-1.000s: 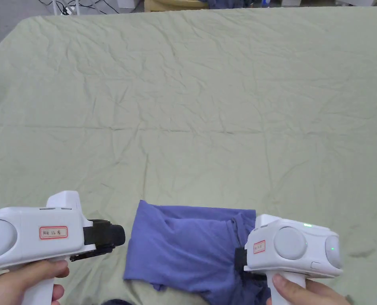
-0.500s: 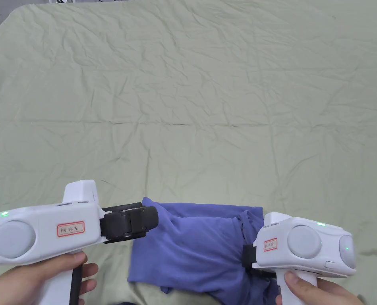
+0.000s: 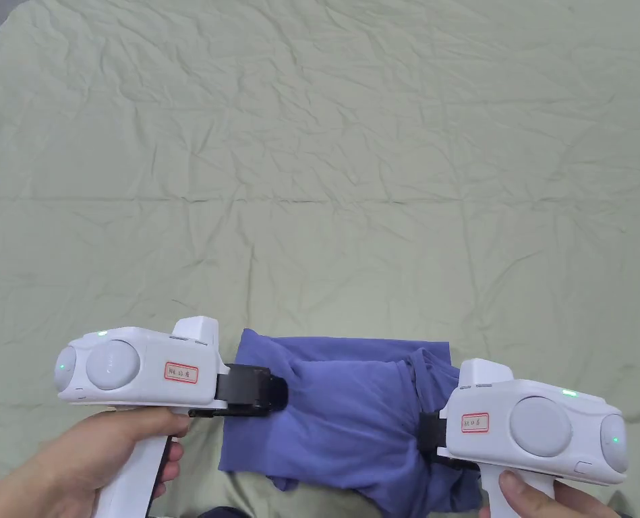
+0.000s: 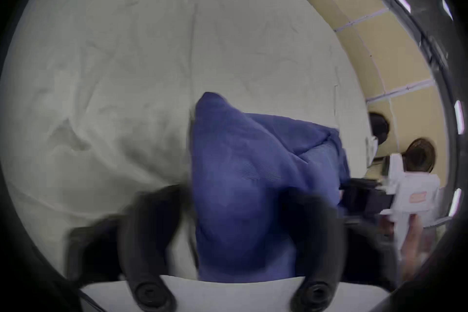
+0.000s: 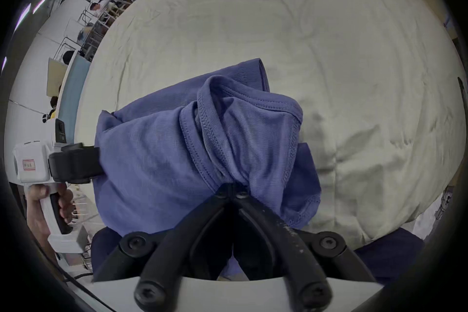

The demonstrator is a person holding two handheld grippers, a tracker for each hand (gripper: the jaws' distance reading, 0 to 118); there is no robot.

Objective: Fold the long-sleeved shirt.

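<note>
1. one blue long-sleeved shirt [image 3: 352,411] lies bunched into a rough folded bundle at the near edge of the surface [image 3: 325,168], which is covered in a wrinkled pale green sheet.
2. its far edge runs fairly straight across; the near edge sags, with a loose bit of fabric poking out low on the left.
3. on the shirt's right end, the stitched hems and neckline are gathered into a knot of folds, plain to see in the right gripper view [image 5: 228,140].
4. right gripper [image 5: 234,187] has its fingers clenched on that gathered cloth, tips pinched together with fabric caught between them; in the head view its white body sits over the shirt's right end [image 3: 427,432].
5. left gripper [image 3: 271,394] reaches the shirt's left edge, its black tip just over the fabric.
6. in the left gripper view its fingers [image 4: 154,223] stand spread wide apart, released, with the blue bundle lying between them and not pressed; the picture there is blurred.
7. a hand [image 3: 102,452] holds the left gripper's handle, and another hand [image 3: 534,496] grips the right one from below.
8. beyond the shirt, green sheet stretches away, creased all over.
</note>
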